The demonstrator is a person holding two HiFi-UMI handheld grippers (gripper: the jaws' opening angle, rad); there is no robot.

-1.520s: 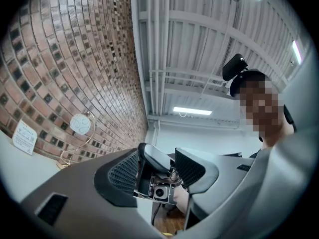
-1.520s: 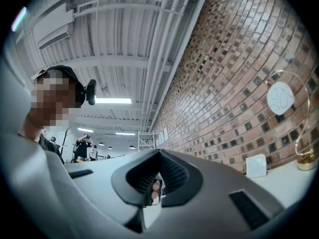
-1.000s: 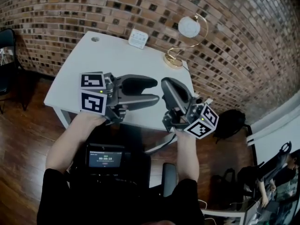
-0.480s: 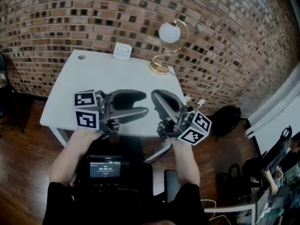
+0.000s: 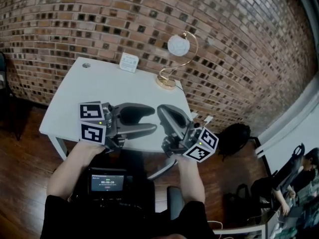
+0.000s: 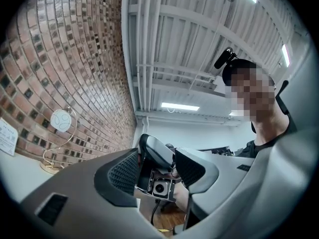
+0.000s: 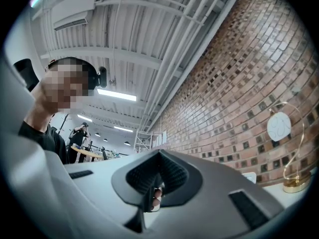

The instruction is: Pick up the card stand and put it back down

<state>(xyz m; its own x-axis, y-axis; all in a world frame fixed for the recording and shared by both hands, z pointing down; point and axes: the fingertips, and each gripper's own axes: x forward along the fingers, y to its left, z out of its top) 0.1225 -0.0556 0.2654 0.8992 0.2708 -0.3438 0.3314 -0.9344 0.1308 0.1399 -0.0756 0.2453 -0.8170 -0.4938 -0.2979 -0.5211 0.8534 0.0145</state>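
On the white table (image 5: 99, 93), a small white printed card stand (image 5: 128, 62) sits at the far edge against the brick wall. Beside it is a gold hoop stand with a white round disc (image 5: 175, 54). In the left gripper view the hoop stand (image 6: 59, 128) and the card's edge (image 6: 7, 136) show at the left. My left gripper (image 5: 155, 119) is open and empty over the table's near edge. It faces my right gripper (image 5: 161, 112), whose jaws are shut with nothing between them. Both are well short of the stands. The left gripper's pads (image 6: 124, 171) frame the right gripper's camera.
A black chair (image 5: 3, 68) stands at the far left. A dark bag (image 5: 233, 133) lies on the wood floor right of the table. A screen device (image 5: 106, 181) hangs at the person's chest. Another person (image 5: 305, 169) sits at the lower right.
The head view has shifted, so the table and stands sit further left and look smaller. Both grippers still face each other at the near edge, with their jaws unchanged.
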